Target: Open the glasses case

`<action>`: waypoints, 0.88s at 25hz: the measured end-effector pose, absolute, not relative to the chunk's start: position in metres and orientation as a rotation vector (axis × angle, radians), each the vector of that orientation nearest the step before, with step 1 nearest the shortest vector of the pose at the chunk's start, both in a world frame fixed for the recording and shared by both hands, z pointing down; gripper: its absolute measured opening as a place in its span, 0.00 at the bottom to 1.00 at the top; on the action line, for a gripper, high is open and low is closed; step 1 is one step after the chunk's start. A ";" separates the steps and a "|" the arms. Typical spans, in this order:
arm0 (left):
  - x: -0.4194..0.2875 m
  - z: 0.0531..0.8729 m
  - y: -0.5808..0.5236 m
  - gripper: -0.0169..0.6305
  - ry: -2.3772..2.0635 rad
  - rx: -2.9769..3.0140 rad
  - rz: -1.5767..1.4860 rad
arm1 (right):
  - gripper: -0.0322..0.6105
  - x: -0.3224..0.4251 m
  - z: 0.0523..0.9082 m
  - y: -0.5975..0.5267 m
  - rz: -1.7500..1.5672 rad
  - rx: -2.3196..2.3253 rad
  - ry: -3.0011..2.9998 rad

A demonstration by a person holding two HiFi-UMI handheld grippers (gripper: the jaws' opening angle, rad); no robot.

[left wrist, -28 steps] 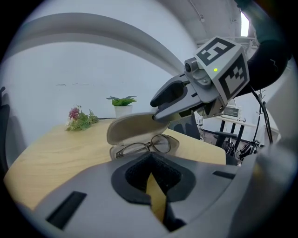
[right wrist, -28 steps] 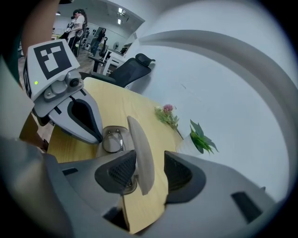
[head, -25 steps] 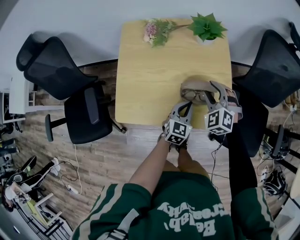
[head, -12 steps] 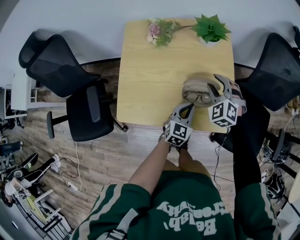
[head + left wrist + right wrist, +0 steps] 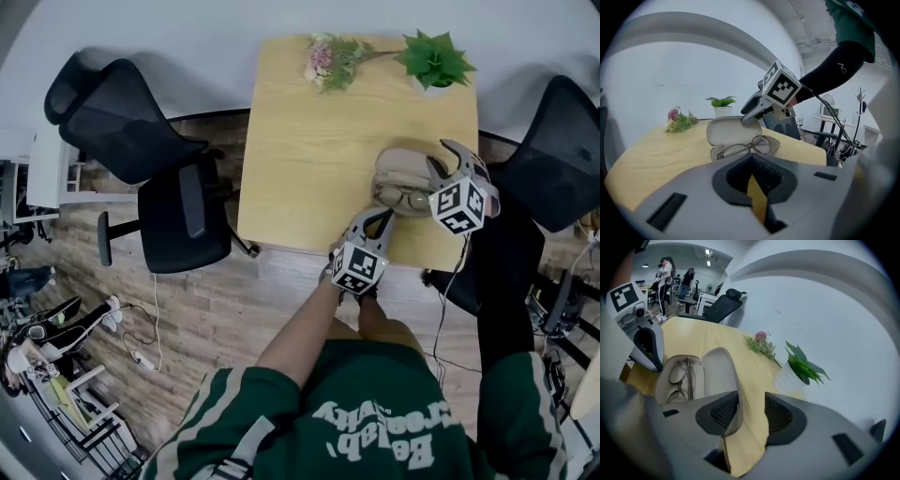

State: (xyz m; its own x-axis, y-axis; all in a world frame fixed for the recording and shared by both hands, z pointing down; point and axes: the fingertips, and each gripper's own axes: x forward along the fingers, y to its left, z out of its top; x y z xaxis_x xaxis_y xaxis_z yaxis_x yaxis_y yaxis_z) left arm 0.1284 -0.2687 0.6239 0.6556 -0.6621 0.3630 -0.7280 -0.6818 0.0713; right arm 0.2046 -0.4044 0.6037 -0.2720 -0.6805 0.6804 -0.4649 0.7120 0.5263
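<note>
Lying open on the table (image 5: pixel 300 141): glasses case (image 5: pixel 405 169), lid raised, glasses (image 5: pixel 401 197) loose in the lower half. The case sits in the near right part of the table, near both the front edge and the right edge but over neither.

Right gripper (image 5: pixel 751 409): jaws parted. The lid rim stands between them, close against one pad, with bare table showing in the gap to the other. No clamp on the lid.
Left gripper (image 5: pixel 751 158): jaws drawn together on nothing, just short of the case's near side and apparently clear of it.

Opening looks done. Risks, as I judge them:
- The lid rim snags on the pad when the right gripper pulls off. Nothing pins the base, so the light case could skid or swing toward the right edge
- The same snag could tip the lid forward and drop it over the glasses, undoing the job
- A jolt to the base could spill the glasses from the shallow half

Room: there is wide bare table left of the case and beyond it. The flower sprig (image 5: pixel 330 61) and potted plant (image 5: pixel 433 61) at the far edge are well apart from it. The right side is tight, with the table edge near and a black office chair (image 5: pixel 562 150) just past it. The cleanest exit for the right gripper looks to be up and along the rim, not across it
</note>
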 end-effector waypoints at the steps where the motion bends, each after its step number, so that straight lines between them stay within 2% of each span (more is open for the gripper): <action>1: 0.128 0.624 -0.269 0.05 -1.135 2.661 0.458 | 0.35 0.206 0.607 -0.406 -0.256 0.883 -1.928; 8: 0.128 0.623 -0.268 0.05 -1.133 2.664 0.463 | 0.35 0.210 0.636 -0.416 -0.105 0.873 -1.953; 22: 0.126 0.624 -0.271 0.05 -1.170 2.639 0.489 | 0.35 0.211 0.635 -0.416 -0.069 0.892 -2.002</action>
State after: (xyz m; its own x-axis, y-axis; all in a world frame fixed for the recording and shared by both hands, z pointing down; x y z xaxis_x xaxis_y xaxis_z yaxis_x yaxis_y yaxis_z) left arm 0.1260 -0.2710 0.6236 0.6291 -0.6768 0.3823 -0.7477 -0.6614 0.0592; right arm 0.2108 -0.4157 0.6353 -0.3211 -0.6134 0.7215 -0.5620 0.7367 0.3762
